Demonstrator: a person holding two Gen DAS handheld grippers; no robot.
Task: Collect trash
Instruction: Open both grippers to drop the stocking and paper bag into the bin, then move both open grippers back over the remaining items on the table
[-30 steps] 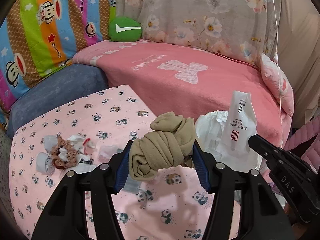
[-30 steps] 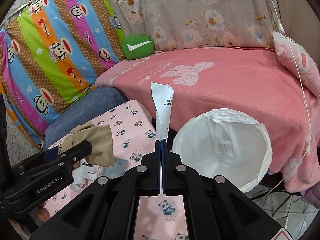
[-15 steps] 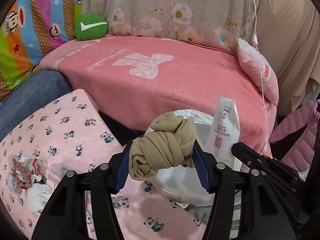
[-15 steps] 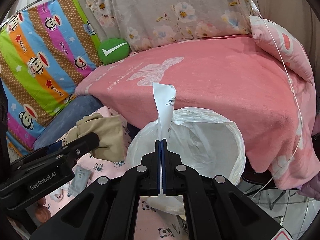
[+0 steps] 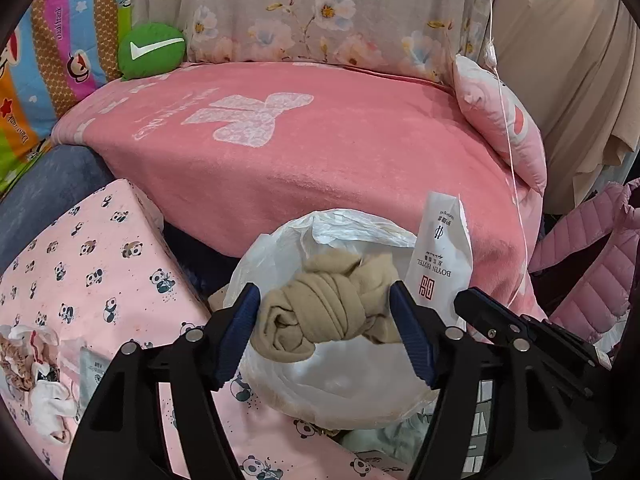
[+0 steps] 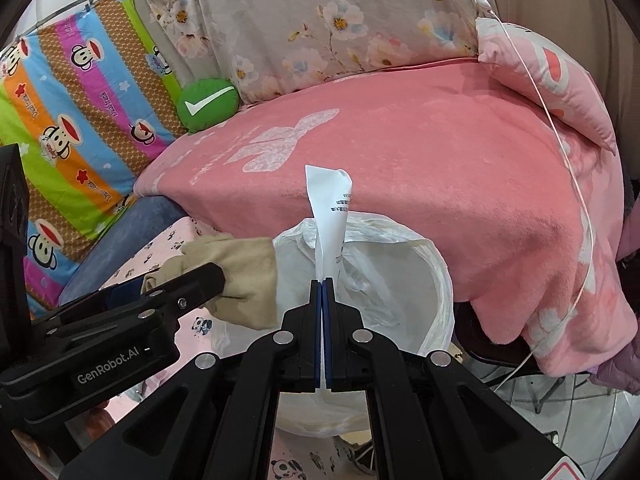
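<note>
1. The left gripper [image 5: 326, 334] is held over the mouth of the white bin bag [image 5: 344, 384], with a knotted beige cloth bundle [image 5: 328, 314] between its blue pads. Its jaws are opening; a gap shows beside the right pad, while the left pad seems barely to touch the bundle, so the release is judged to be under way rather than finished.
2. The right gripper [image 6: 322, 284] is clamped tight on a white paper packet [image 6: 330, 216], which stands upright above the same bag. That packet is not yet dropped.
3. The bag is seen lining a round bin between the panda-print surface [image 5: 100, 280] and the pink-blanketed sofa [image 5: 340, 152]. Its inside appears mostly bare in the right wrist view, though the bottom is partly hidden.
4. Two pieces are therefore judged to be at the point of disposal: the bundle nearly let go, the packet to follow.
5. Work is left on the panda-print surface: a heap of crumpled white and brownish scraps [image 5: 30, 364] and a small pale sachet [image 5: 92, 376] beside it are still lying there.
6. The task is judged to be about midway, with at least one more trip needed.
</note>
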